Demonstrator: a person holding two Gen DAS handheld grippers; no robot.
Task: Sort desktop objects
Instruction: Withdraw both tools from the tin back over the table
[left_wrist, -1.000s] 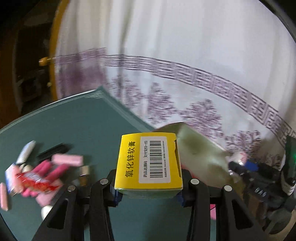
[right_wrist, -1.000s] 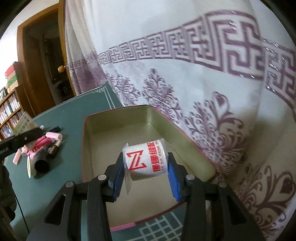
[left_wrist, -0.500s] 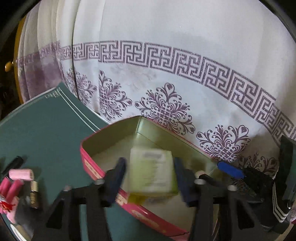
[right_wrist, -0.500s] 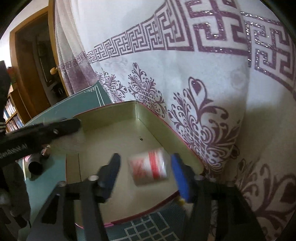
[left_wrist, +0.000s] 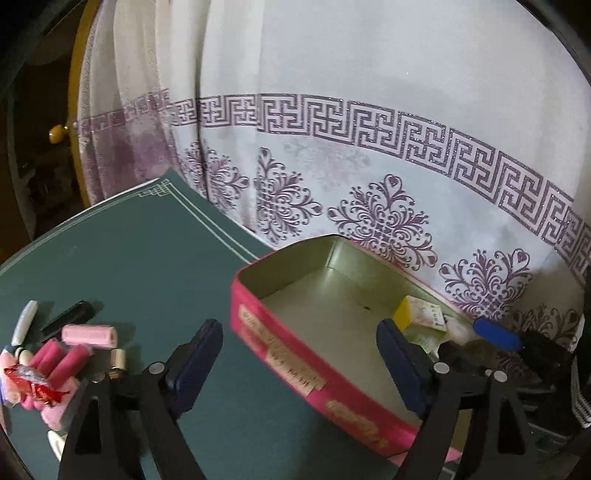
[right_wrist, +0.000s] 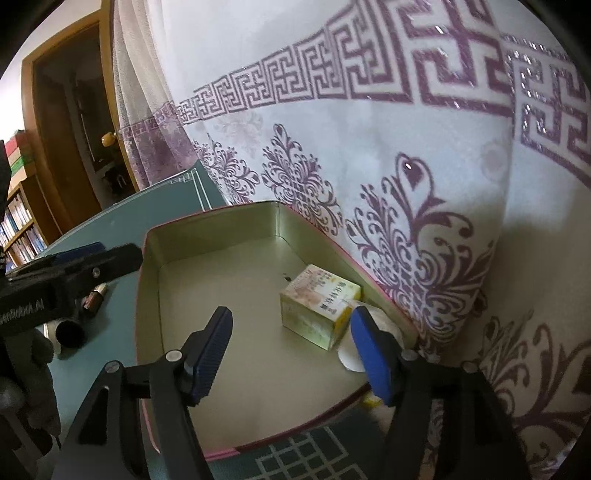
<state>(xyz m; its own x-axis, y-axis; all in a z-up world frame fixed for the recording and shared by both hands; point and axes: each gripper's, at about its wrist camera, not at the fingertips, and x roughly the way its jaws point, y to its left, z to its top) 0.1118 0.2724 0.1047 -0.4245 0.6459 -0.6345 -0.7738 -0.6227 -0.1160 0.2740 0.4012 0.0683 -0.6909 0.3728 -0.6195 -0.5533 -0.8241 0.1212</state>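
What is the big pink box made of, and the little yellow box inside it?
The big pink box looks like thin metal: its pale gold inside is smooth and faintly shiny. The little yellow box looks like printed cardboard, with sharp folded edges and matte printed sides.

a white curtain (left_wrist: 369, 74) with a purple key-pattern band and flower motifs hangs just behind the green mat (left_wrist: 129, 266). left of the curtain stands a wooden door frame (right_wrist: 33, 122) with a round yellow knob (right_wrist: 109, 139); farther left, bookshelves (right_wrist: 18, 221).
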